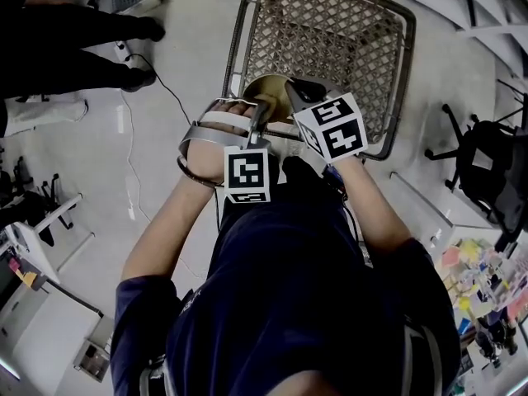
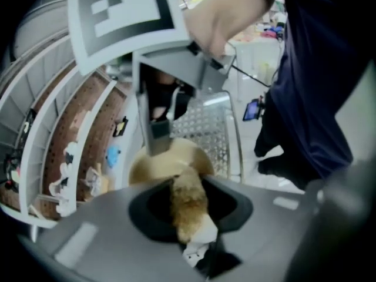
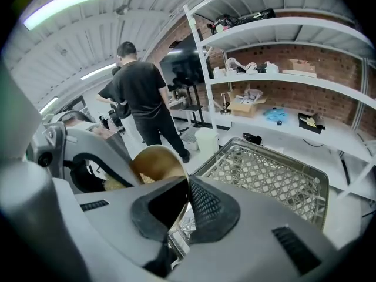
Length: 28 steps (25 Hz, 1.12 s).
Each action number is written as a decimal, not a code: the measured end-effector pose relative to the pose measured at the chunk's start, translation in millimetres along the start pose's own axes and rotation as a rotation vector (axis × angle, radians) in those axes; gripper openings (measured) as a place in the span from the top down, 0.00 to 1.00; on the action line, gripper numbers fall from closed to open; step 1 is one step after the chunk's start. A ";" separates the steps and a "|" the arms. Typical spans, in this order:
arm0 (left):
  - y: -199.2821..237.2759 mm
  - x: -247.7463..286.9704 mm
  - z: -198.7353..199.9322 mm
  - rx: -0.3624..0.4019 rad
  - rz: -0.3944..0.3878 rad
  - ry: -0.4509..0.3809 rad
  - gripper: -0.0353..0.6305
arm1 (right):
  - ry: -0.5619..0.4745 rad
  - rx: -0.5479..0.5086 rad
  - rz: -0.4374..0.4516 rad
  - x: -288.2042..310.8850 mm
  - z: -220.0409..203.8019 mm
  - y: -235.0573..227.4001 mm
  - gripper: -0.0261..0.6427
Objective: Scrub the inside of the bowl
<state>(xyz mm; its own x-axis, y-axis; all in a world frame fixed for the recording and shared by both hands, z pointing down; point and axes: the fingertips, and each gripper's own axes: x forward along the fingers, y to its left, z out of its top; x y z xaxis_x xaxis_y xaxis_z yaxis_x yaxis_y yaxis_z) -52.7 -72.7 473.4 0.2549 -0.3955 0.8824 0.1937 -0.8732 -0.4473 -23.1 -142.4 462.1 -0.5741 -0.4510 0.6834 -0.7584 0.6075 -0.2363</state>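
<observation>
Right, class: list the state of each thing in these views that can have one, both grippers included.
left gripper: jaws shut on the scrub pad
right gripper: jaws shut on the bowl rim
bowl: held up, tilted
scrub pad: gripped, pointing at the bowl
wire basket: upright, open-topped

A: Of what is the bowl (image 3: pixel 154 160) seen to be made?

B: Thin brass-coloured metal, smooth and glossy inside. Its rim is pinched between the matt black pads (image 3: pixel 212 211) of the right hand-held gripper (image 3: pixel 188 198); one pad is finely dimpled.

A: And the scrubber (image 2: pixel 187 207)?

B: A rough, fuzzy tan fibre is shown, clamped in the left hand-held gripper (image 2: pixel 189 187), whose shell is matt grey plastic.

A: The basket (image 1: pixel 330 40)?

B: Open metal mesh is framed by a dull steel rim. Rough brick (image 3: pixel 282 49) is seen behind.
</observation>
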 end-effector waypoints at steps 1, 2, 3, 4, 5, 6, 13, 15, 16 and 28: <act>-2.1 0.1 3.0 0.004 -0.002 -0.005 0.80 | -0.002 -0.001 0.001 -0.9 1.5 -0.1 0.94; -2.1 0.0 6.6 0.008 0.002 -0.011 0.80 | -0.002 0.000 0.005 -1.8 2.2 1.1 0.94; -0.1 -0.2 10.0 0.010 0.010 -0.015 0.80 | -0.003 0.000 0.010 -2.7 2.5 3.3 0.94; 3.7 -0.2 12.7 0.011 0.021 -0.018 0.80 | -0.003 0.000 0.014 -3.5 2.8 5.7 0.94; 8.8 -0.2 14.1 0.010 0.033 -0.018 0.80 | -0.004 -0.003 0.017 -4.0 3.1 8.1 0.94; 14.6 -0.1 14.0 0.006 0.045 -0.014 0.80 | -0.003 -0.008 0.019 -3.9 3.3 10.4 0.94; 28.0 -5.8 -4.1 -0.053 0.073 0.057 0.80 | -0.002 -0.017 0.018 -3.9 2.3 11.4 0.94; 13.8 -5.3 -3.0 -0.047 0.026 0.064 0.80 | -0.008 -0.010 0.006 -6.6 3.8 6.1 0.94; 7.2 -4.6 -0.4 -0.041 0.006 0.060 0.80 | -0.010 -0.008 0.002 -8.3 4.5 4.7 0.94; 21.3 -6.4 -6.0 -0.083 0.021 0.072 0.80 | -0.005 0.003 0.012 -9.0 2.3 3.1 0.94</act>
<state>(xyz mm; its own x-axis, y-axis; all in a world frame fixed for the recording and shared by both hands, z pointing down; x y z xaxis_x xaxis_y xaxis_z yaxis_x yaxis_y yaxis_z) -55.9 -90.4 459.2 0.1885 -0.4308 0.8826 0.1087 -0.8840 -0.4547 -21.0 -138.0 453.6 -0.5849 -0.4468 0.6770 -0.7521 0.6112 -0.2464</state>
